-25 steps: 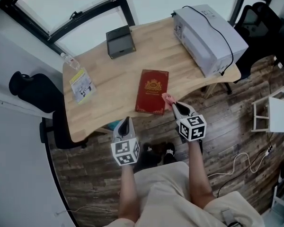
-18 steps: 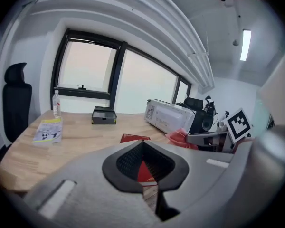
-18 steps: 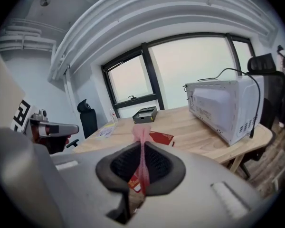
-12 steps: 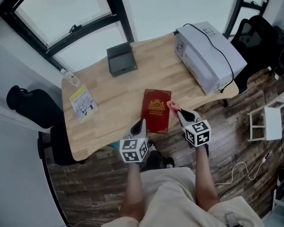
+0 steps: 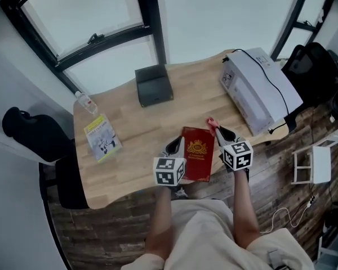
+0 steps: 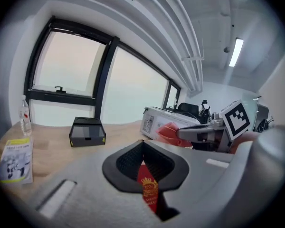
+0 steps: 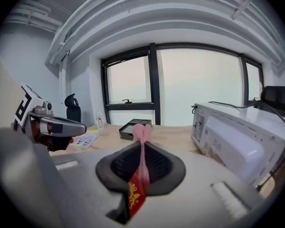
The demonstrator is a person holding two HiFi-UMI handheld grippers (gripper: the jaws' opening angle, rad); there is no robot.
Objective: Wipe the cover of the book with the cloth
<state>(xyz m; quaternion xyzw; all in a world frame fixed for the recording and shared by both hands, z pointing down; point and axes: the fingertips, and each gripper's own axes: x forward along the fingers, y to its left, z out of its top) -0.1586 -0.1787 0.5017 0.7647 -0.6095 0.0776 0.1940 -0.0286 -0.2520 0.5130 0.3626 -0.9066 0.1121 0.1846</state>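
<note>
Head view shows the book (image 5: 199, 161) lying closed, cover up, on the table (image 5: 129, 122), directly between my two tools: just right of the left gripper (image 5: 177, 145) and just left of the right gripper (image 5: 218, 131). Right gripper view confirms those jaws are clamped tight on the cloth (image 7: 141, 133), a pink fold standing out beyond the tips, with the red cover showing beneath them. Left gripper view shows its jaws brought together with nothing clamped; the cover appears only through the gap below the pads. I judge the step in hand to be the approach: cloth held, no stroke begun. The next move calls for lowering the right tool until the cloth bears on the cover, then sweeping across it while the left tool steadies the book against sliding.
</note>
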